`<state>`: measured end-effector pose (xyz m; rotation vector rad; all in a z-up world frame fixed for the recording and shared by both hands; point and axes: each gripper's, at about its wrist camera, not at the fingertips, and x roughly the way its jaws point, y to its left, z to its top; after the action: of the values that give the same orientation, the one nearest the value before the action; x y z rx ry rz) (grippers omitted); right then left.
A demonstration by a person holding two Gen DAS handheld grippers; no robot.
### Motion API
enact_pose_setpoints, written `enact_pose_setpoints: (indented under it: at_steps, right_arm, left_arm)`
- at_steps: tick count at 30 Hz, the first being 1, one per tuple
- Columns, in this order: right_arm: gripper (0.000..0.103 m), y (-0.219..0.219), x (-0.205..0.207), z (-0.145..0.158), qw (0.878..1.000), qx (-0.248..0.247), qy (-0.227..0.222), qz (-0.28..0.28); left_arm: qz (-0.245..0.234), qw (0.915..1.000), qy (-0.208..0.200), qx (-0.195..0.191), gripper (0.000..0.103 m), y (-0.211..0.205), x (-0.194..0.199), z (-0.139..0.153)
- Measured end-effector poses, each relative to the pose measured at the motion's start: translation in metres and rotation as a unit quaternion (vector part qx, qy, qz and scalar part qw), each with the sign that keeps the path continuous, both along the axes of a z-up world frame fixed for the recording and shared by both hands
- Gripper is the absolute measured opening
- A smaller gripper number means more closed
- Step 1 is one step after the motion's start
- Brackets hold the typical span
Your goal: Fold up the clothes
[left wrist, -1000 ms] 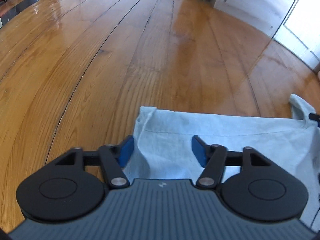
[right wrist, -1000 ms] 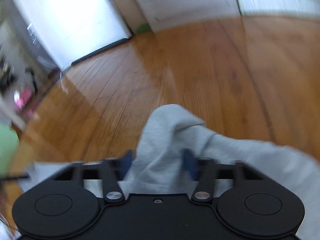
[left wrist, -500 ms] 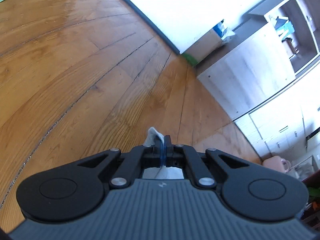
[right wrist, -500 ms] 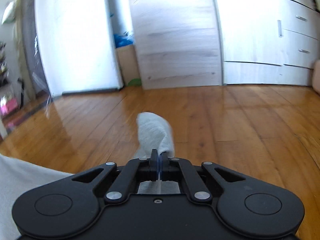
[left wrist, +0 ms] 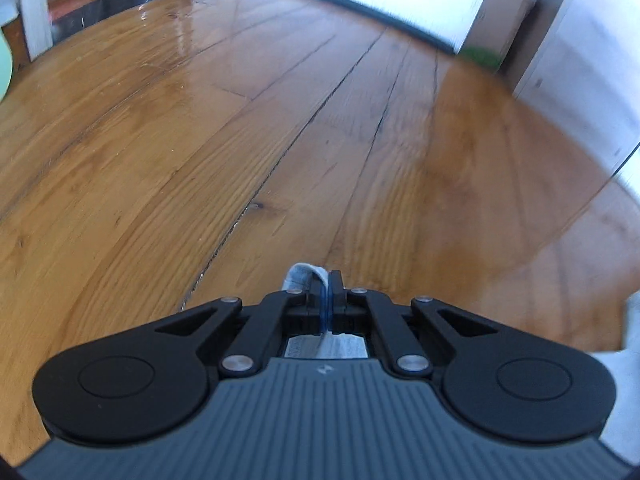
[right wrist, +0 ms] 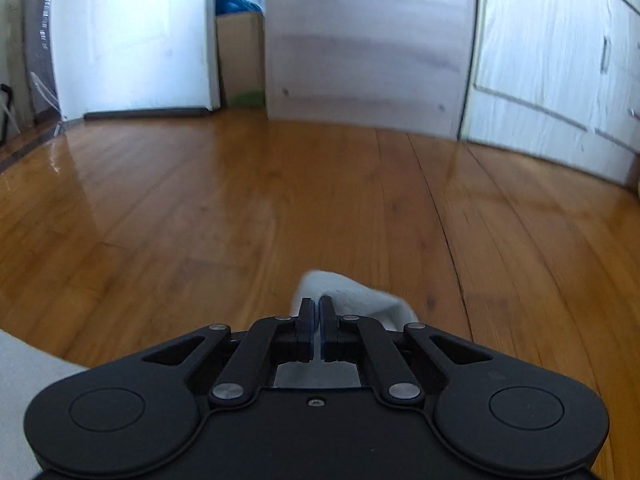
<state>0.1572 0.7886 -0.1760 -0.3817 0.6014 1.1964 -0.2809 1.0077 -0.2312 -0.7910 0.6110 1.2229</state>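
Observation:
A pale grey-blue garment is pinched in both grippers above a wooden floor. In the left wrist view my left gripper [left wrist: 328, 284] is shut on a small fold of the garment [left wrist: 300, 274] that pokes out past the blue pads; more cloth shows at the right edge. In the right wrist view my right gripper [right wrist: 316, 312] is shut on a bunched corner of the garment [right wrist: 360, 300], which sticks out ahead and to the right of the fingers. Another piece of the cloth lies at the lower left of that view. Most of the garment hangs hidden below both grippers.
Glossy wooden floorboards [left wrist: 280, 120] stretch ahead in both views. A white wall with a dark baseboard [right wrist: 140, 114], a cardboard box [right wrist: 240, 60] and pale wood cabinets [right wrist: 368, 48] stand at the far side, with drawers [right wrist: 560, 60] at the right.
One second ago both grippers were open around the cloth lying on the floor. They have since shut on it and lifted; in the last half second both views have tilted and shifted slightly.

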Motion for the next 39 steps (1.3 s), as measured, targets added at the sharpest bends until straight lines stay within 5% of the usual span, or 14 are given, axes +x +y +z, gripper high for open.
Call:
enact_pose_setpoints:
  at_steps: [4, 11, 16, 18, 21, 23, 25, 27, 28, 29, 34, 39]
  right_arm:
    - [0.063, -0.036, 0.037, 0.010, 0.998, 0.019, 0.054, -0.026]
    - [0.064, -0.094, 0.141, 0.001, 0.974, -0.014, 0.200, -0.105]
    - [0.065, -0.112, 0.167, -0.022, 0.957, -0.051, 0.275, -0.081]
    - [0.066, -0.112, 0.162, -0.029, 0.956, -0.056, 0.277, -0.074]
    - [0.071, -0.113, 0.157, -0.039, 0.953, -0.053, 0.290, -0.071]
    - [0.078, -0.120, 0.148, -0.043, 0.956, -0.041, 0.284, -0.065]
    - [0.078, -0.123, 0.140, -0.046, 0.961, -0.027, 0.272, -0.052]
    - [0.069, -0.121, 0.134, -0.047, 0.964, -0.016, 0.265, -0.029]
    - [0.031, -0.119, 0.130, -0.046, 0.965, -0.014, 0.261, -0.018]
    - [0.007, -0.116, 0.124, -0.044, 0.967, -0.019, 0.254, -0.007]
    - [0.007, -0.132, 0.038, -0.031, 0.969, -0.052, 0.198, 0.140]
    - [0.008, -0.155, -0.058, -0.016, 0.941, -0.085, 0.132, 0.300]
  left_arm:
    - [-0.036, 0.9988, 0.032, 0.009, 0.001, -0.001, 0.008, 0.001]
    - [-0.051, 0.9962, 0.071, 0.004, 0.001, -0.001, 0.005, -0.009]
    - [-0.024, 0.9996, 0.018, -0.002, 0.005, -0.006, -0.003, -0.008]
    - [-0.008, 0.9993, 0.033, -0.016, 0.017, -0.004, -0.004, -0.005]
    - [-0.032, 0.9985, -0.041, 0.014, 0.051, -0.017, -0.008, 0.021]
    - [-0.072, 0.9907, -0.101, 0.055, 0.075, -0.047, -0.001, 0.040]
    - [-0.096, 0.9861, -0.128, 0.045, 0.077, -0.069, 0.016, 0.046]
    - [-0.116, 0.9810, -0.154, 0.016, 0.077, -0.085, 0.038, 0.045]
    - [-0.124, 0.9786, -0.165, -0.001, 0.077, -0.091, 0.050, 0.042]
    - [-0.137, 0.9776, -0.160, 0.002, 0.077, -0.097, 0.063, 0.043]
    - [-0.203, 0.9701, -0.132, 0.019, 0.075, -0.127, 0.127, 0.047]
    - [-0.267, 0.9573, -0.104, 0.036, 0.077, -0.158, 0.190, 0.052]
